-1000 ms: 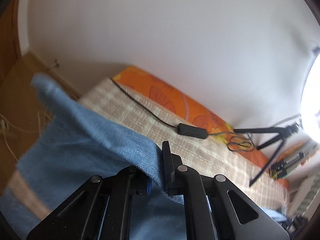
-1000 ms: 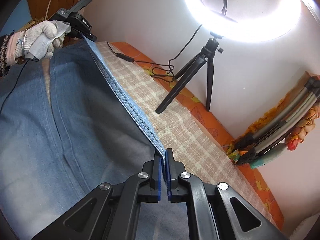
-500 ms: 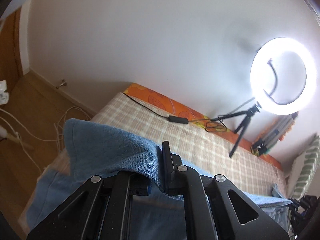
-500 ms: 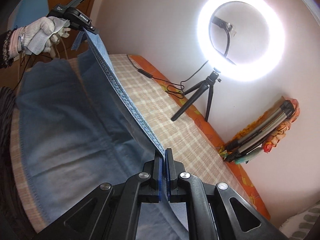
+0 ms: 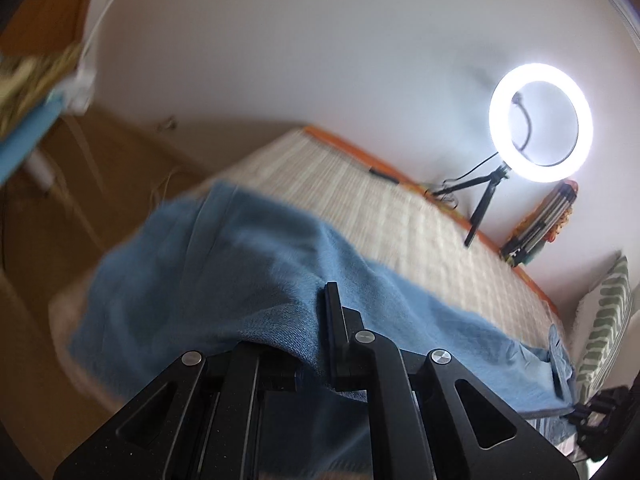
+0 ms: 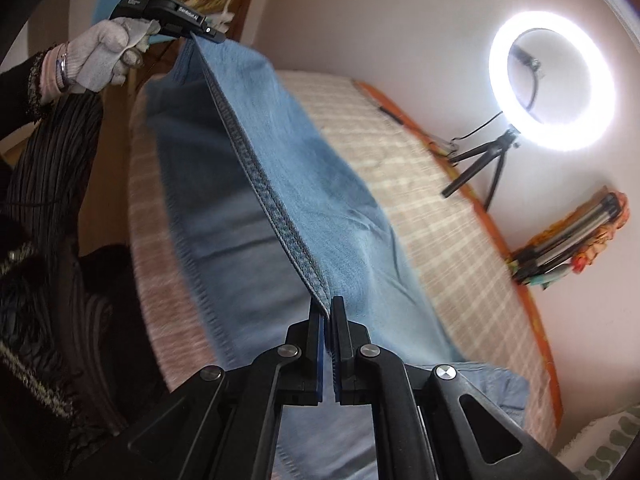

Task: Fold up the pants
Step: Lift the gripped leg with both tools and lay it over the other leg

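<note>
Light blue denim pants [image 6: 320, 208] lie over a checked bed cover [image 6: 440, 216]. Their stitched side seam [image 6: 264, 188] is stretched taut in the air between both grippers. My right gripper [image 6: 327, 304] is shut on the seam's near end. My left gripper [image 6: 208, 34], held in a gloved hand [image 6: 102, 56], is shut on the far end, high above the bed. In the left wrist view my left gripper [image 5: 320, 312] pinches the denim [image 5: 240, 264], which drapes over and hides its left finger. The right gripper [image 5: 596, 408] shows at the lower right there.
A lit ring light on a small tripod [image 6: 552, 80] stands at the bed's far side by the white wall, beside folded tripods [image 6: 568, 240]. An orange sheet edge [image 6: 516, 264] runs along the wall. A green patterned pillow [image 5: 604, 328] lies at the right. The person's dark clothing [image 6: 48, 240] is left.
Both grippers have risen and pulled back, lifting the seam higher and drawing the upper leg toward the near side of the bed. The views are blurred by the motion.
</note>
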{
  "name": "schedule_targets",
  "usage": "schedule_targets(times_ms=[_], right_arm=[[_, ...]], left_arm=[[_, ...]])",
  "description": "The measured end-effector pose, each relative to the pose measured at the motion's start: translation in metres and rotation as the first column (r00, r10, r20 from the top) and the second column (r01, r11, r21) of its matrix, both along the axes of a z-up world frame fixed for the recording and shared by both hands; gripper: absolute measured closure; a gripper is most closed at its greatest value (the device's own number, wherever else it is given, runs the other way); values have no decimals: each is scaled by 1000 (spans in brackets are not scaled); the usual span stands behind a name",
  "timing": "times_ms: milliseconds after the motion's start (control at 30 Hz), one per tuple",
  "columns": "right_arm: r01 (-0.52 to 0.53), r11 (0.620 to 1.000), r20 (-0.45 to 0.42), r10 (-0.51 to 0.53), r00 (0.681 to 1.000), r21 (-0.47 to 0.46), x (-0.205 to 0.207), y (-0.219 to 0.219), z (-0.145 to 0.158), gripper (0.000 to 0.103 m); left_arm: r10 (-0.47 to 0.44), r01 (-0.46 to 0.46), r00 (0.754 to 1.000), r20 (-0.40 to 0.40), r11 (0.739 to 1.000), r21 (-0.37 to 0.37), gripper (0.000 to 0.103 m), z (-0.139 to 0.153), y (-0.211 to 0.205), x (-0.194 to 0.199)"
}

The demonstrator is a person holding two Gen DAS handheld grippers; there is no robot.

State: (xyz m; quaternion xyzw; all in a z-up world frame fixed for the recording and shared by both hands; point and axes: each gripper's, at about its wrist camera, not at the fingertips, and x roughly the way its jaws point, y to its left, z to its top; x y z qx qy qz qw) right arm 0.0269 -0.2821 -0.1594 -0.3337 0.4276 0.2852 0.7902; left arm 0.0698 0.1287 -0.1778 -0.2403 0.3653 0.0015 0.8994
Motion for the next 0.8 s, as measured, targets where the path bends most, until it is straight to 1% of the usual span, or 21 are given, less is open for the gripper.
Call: schedule_targets(times_ms=[133,233,267,333,367,433,500,567,600,633,667,700,733,800], right_arm=[[-19,999,-66,16,998,-37,-11,6,-25,103],[-23,998,-100,18,995,-52,-11,8,-35,103],[-26,998,-105,20,994,-58,-11,8,-37,103],[-27,997,-114,19,993,-66,-9,9,-40,103],[-26,997,-117,18,993,-66,-8,9,-41,103],[-24,997,-123,15,992,-67,-7,9,-42,103],[-21,998,-129,12,992,-67,-6,8,-44,103],[-20,998,-132,11,991,-66,-5,7,-46,103],[-19,998,-132,10,991,-66,-6,7,-46,103],[-19,998,-131,10,991,-65,-6,6,-46,103],[-17,998,-131,9,991,-66,-7,8,-45,103],[-15,998,-129,6,992,-67,-7,8,-45,103],[-14,998,-127,5,992,-67,-6,8,-45,103],[-6,998,-116,-1,993,-64,-6,9,-43,103]], left_arm=[[53,-56,998,-34,995,-84,96,-30,17,-14],[101,-105,994,-32,984,-146,96,-40,32,-19],[122,-124,992,-24,977,-171,96,-42,39,-21],[178,-178,984,-18,959,-220,89,-44,53,-20],[193,-191,981,-16,953,-234,89,-46,59,-21],[241,-240,970,-28,937,-254,79,-46,70,-17],[284,-284,958,-40,920,-271,77,-48,81,-18],[302,-303,952,-49,906,-297,77,-50,87,-15],[306,-306,951,-48,905,-295,81,-50,88,-12],[307,-308,951,-48,912,-273,82,-49,87,-9],[304,-307,951,-48,927,-217,90,-46,83,-3],[300,-303,953,-43,934,-190,98,-44,82,-2],[288,-289,957,-27,944,-159,99,-39,78,2],[297,-294,955,4,948,-124,100,-28,77,-2]])
